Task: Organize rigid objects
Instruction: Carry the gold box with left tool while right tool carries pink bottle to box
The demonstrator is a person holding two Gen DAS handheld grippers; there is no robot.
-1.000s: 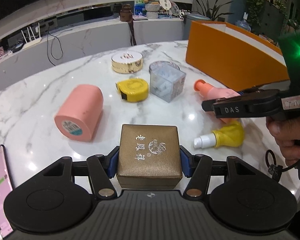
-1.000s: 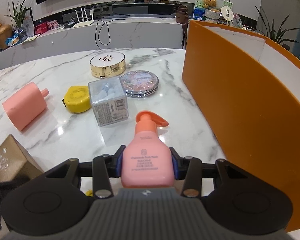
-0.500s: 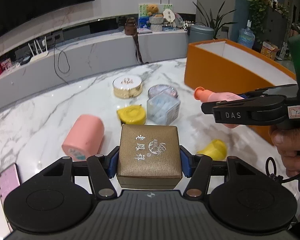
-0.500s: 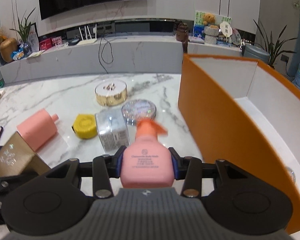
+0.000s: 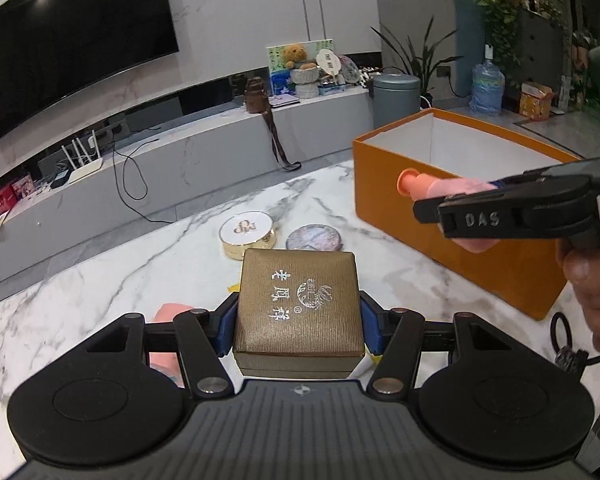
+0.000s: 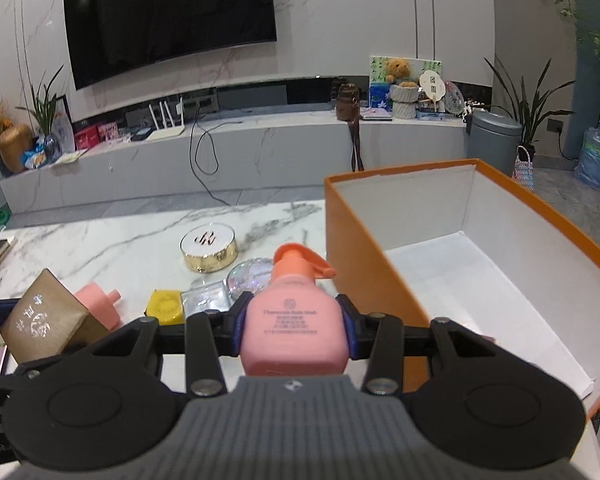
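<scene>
While both are up off the marble table [image 5: 100, 264], the left gripper [image 5: 298, 320] is squeezing a gold box [image 5: 298, 306], printed lid facing up. Right gripper [image 6: 294, 328] is clamping a pink pump bottle [image 6: 294, 328], long axis running forward, nozzle pointing away, just beside the orange box's [image 6: 356, 248] near wall. Farther back, a gold compact [image 6: 209, 250] is sitting flat.

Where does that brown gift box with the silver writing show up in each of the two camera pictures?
Left wrist view: the brown gift box sits bottom centre, clamped in the left gripper.
Right wrist view: the same box appears at the far left edge, tilted, above the marble table.
Shared landmark: the gold round tin, lying on the table beyond the box in both views.
</scene>
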